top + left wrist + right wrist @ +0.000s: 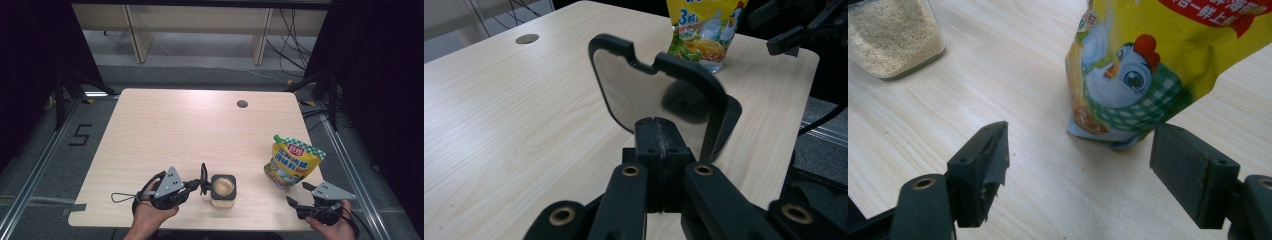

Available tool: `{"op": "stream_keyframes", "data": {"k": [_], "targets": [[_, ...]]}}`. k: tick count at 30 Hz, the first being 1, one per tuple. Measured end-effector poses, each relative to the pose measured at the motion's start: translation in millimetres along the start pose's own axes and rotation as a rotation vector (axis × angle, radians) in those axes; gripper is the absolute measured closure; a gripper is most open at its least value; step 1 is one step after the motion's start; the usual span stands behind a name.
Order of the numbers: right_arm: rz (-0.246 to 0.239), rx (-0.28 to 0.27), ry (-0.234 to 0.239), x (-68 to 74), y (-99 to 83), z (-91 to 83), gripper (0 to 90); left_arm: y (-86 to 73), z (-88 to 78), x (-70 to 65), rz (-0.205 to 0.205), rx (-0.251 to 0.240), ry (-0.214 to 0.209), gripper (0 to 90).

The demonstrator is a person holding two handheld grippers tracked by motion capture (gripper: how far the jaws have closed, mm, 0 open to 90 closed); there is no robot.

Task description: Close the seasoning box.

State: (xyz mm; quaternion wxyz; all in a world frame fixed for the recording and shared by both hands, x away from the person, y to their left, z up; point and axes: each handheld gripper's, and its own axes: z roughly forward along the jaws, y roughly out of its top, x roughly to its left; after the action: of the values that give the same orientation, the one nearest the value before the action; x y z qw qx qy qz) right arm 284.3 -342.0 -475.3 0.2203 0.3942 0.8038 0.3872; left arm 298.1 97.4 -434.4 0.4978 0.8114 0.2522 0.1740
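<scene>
Right now our left gripper (656, 150) has its fingers (648, 145) clamped together on the edge of the lid (649, 95). It's a black-rimmed, clear-panelled, roughly square lid, pinched at its near rim. In the left gripper view the lid stands on edge, running up and away from the fingertips, with the notched far rim on top and the panel facing sideways. In the high view the lid (203, 179) sits upright just past the fingertips, thin edge toward the camera, just beside the left side of the jar (223, 190), which is open-topped. Whether it touches the jar we can't tell. The jar is clear, square-shouldered and holds pale grains; it stands upright near the front edge of the worktop (200, 125), roughly mid-width.

Our right gripper (1078, 165) has its fingers (980, 165) spread wide, nothing between them, pads off everything. In the right gripper view the yellow pouch (1148, 65) stands just beyond the gap, nearer the right finger, not touched. In the high view the right gripper (300, 197) is at the front right corner, and the pouch (292, 162) stands upright just behind it, top leaning slightly back. The jar (893, 35) shows at far left of the right gripper view, well apart from the pouch.
</scene>
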Motion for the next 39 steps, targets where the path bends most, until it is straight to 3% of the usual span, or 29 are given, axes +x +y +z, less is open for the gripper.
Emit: {"op": "stream_keyframes", "data": {"k": [3, 5, 6, 7, 8, 14, 15, 19, 25, 27, 28, 30, 31, 36, 39], "targets": [[0.002, -0.003, -0.016, 1.2, 0.1, -0.7, 24.8, 2.9, 2.1, -2.5, 0.012, 0.014, 0.006, 89.1], [-0.023, -0.009, -0.017, -0.8, 0.3, -0.3, 24.8, 4.0, 3.9, -1.6, 0.015, 0.011, 0.003, 89.1], [-0.020, 0.000, -0.013, -0.4, 0.2, -0.3, 24.8, 4.8, 4.3, -1.3, 0.016, 0.015, 0.008, 89.1], [0.020, 0.018, -0.008, 2.8, 0.0, -1.3, 24.8, 5.7, 5.1, -0.2, 0.028, 0.018, 0.006, 89.1], [-0.023, -0.001, -0.013, -0.1, 0.4, -0.3, 24.8, 6.2, 6.7, -0.2, 0.022, 0.015, 0.002, 89.1], [-0.025, -0.005, -0.014, -0.2, 0.5, -0.5, 24.8, 11.5, 18.0, -4.8, 0.039, 0.030, -0.010, 89.1], [-0.007, 0.002, -0.012, 1.2, 0.2, -0.7, 24.8, 12.0, 20.3, -5.8, 0.043, 0.032, -0.017, 89.1], [-0.024, -0.001, -0.011, 0.1, 0.4, -0.3, 24.8, 12.2, 28.4, -8.8, 0.049, 0.049, -0.033, 88.9], [-0.038, -0.008, -0.012, -0.6, 0.4, 0.3, 24.8, 10.8, 36.5, -11.1, 0.042, 0.056, -0.046, 88.7], [-0.004, 0.000, -0.008, 2.3, 0.2, -0.2, 24.8, 10.1, 39.5, -11.6, 0.047, 0.060, -0.056, 88.6], [-0.026, -0.006, -0.007, 0.6, 0.4, 0.3, 24.7, 9.0, 41.7, -13.0, 0.030, 0.056, -0.057, 88.4], [-0.031, -0.008, -0.004, 0.7, 0.6, 0.5, 24.8, 8.3, 43.6, -13.0, 0.040, 0.082, -0.062, 88.2], [-0.030, -0.007, -0.005, 0.8, 0.5, 0.5, 24.7, 7.4, 45.9, -13.3, 0.037, 0.064, -0.071, 88.2], [-0.031, -0.007, -0.004, 0.7, 0.4, 0.5, 24.8, 8.5, 46.9, -14.2, 0.020, 0.072, -0.073, 87.9], [-0.019, 0.002, 0.003, 1.7, 0.4, 0.2, 24.8, 8.8, 46.4, -12.7, 0.020, 0.060, -0.074, 83.0]]}}
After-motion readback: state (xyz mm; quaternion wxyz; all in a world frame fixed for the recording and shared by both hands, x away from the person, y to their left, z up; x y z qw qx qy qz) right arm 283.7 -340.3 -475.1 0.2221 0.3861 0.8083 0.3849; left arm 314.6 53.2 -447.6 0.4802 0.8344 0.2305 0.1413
